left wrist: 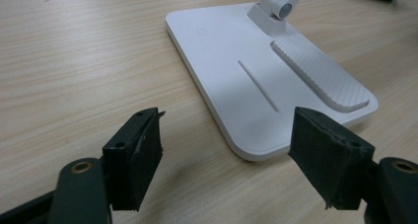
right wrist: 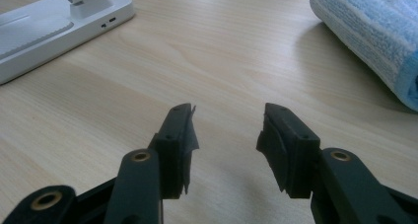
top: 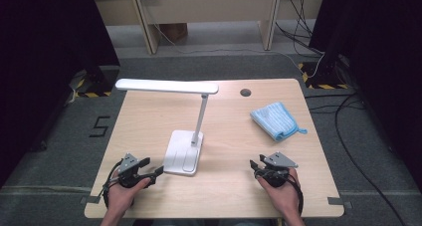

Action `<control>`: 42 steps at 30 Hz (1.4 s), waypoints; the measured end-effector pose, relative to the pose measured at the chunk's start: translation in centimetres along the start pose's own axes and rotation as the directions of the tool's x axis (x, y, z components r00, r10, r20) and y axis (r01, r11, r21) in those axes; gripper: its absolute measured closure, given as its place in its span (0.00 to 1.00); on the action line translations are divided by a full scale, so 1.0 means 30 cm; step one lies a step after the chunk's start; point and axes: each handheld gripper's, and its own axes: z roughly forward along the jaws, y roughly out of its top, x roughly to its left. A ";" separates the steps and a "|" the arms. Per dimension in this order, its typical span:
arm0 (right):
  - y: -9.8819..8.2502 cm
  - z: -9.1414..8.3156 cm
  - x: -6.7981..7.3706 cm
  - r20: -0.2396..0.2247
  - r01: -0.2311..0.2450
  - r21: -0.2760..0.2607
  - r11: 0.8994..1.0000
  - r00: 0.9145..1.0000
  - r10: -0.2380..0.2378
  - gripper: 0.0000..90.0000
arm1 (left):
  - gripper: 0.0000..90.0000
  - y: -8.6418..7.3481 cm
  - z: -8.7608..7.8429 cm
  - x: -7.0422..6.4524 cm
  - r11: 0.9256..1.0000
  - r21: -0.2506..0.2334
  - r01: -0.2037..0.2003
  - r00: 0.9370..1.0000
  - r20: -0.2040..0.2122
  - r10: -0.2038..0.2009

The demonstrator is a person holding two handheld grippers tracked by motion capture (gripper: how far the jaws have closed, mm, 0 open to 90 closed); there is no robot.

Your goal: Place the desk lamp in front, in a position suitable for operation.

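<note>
Left gripper (top: 158,171) spread, empty, just beside near edge of the lamp base (left wrist: 256,81). Right gripper (right wrist: 226,135) spread, empty, over bare table (top: 224,186), well apart from the lamp. Desk lamp (top: 199,117): white, flat base, upright stem, long head. Blue folded cloth (top: 274,120) at far right.

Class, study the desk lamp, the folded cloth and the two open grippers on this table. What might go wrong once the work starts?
1. The desk lamp is top-heavy, with a long head on a thin stem; a push from the left gripper, open beside its base, might tip it.
2. The blue cloth lies near the table edge; the right gripper might drag it off.
</note>
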 end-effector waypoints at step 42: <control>0.144 0.259 0.395 -0.366 0.229 0.106 0.968 0.914 -0.176 0.67 | 0.63 0.068 0.089 0.011 0.996 0.080 0.027 0.999 -0.030 -0.025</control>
